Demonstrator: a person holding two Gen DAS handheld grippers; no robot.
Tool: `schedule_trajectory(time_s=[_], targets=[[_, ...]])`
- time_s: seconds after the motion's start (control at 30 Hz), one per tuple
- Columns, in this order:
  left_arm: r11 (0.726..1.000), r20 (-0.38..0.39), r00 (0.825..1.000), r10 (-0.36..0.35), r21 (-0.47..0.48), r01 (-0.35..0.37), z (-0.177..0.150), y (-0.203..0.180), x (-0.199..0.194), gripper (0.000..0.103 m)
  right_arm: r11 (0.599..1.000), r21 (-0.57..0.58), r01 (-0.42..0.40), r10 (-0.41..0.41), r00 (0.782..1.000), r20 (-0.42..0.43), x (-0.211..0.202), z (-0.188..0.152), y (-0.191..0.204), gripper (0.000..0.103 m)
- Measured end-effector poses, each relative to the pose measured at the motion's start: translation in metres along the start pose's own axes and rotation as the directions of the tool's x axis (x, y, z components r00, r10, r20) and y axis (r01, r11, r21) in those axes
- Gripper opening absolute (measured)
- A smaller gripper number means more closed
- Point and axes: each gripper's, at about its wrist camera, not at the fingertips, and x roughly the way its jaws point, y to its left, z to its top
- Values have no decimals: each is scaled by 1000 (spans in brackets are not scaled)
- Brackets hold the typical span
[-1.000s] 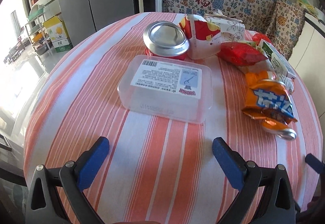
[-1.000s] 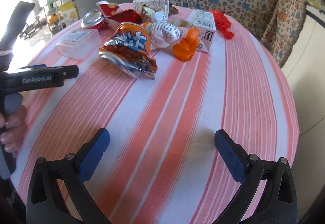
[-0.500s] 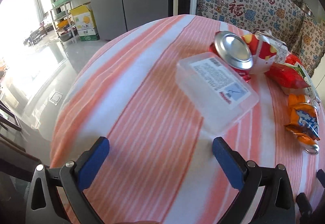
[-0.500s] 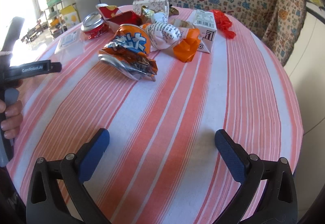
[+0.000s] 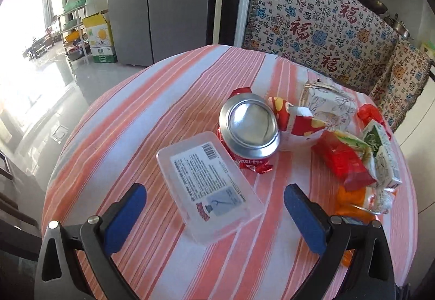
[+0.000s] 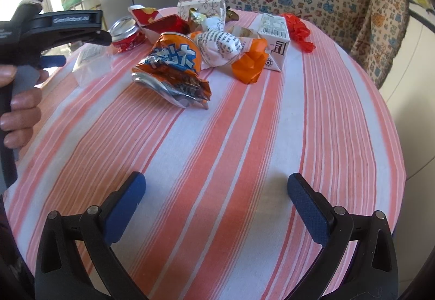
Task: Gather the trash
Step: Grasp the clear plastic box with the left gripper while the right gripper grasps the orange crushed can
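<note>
Striped orange-and-white cloth covers the round surface (image 6: pixel 244 137), with a grey refrigerator (image 5: pixel 157 1) and a patterned fabric hanging (image 5: pixel 326 36) behind it. All trash lies clustered on the far half of the surface; the near half is bare.

Left gripper (image 5: pixel 214 210): fingers spread wide, holding nothing. It hovers low with the clear plastic container (image 5: pixel 209 186) lying between the finger pads, label upward. This alignment suggests the container is the first item to be picked. A crushed red can (image 5: pixel 250 128) lies just beyond it, touching or nearly touching its far end.

Right gripper (image 6: pixel 216 207): fingers also spread wide, empty, over bare cloth, well apart from the pile. It appears to be held in reserve. The nearest item to it is the orange snack bag (image 6: pixel 174 69), then a white milk carton (image 6: pixel 274 39) and crumpled wrappers.

No bin or bag for collection is visible in either view.
</note>
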Motion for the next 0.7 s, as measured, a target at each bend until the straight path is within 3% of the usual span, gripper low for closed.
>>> schedule_trajectory(time_s=[0.1, 0.33, 0.53, 0.7], targets=[[999, -15, 999, 47, -7, -47, -5, 7, 11, 103, 1000, 0, 0, 0, 1000, 0, 0, 0, 0, 103], [999, -61, 998, 34, -25, -36, -18, 36, 18, 103, 999, -38, -32, 31, 999, -22, 5, 7, 2, 103], [998, -87, 996, -3, 65, 8, -23, 44, 23, 103, 987, -98, -124, 124, 992, -10, 17, 41, 5, 101], [991, -116, 993, -9, 133, 25, -22, 44, 25, 103, 961, -210, -178, 181, 983, -4, 30, 73, 23, 91]])
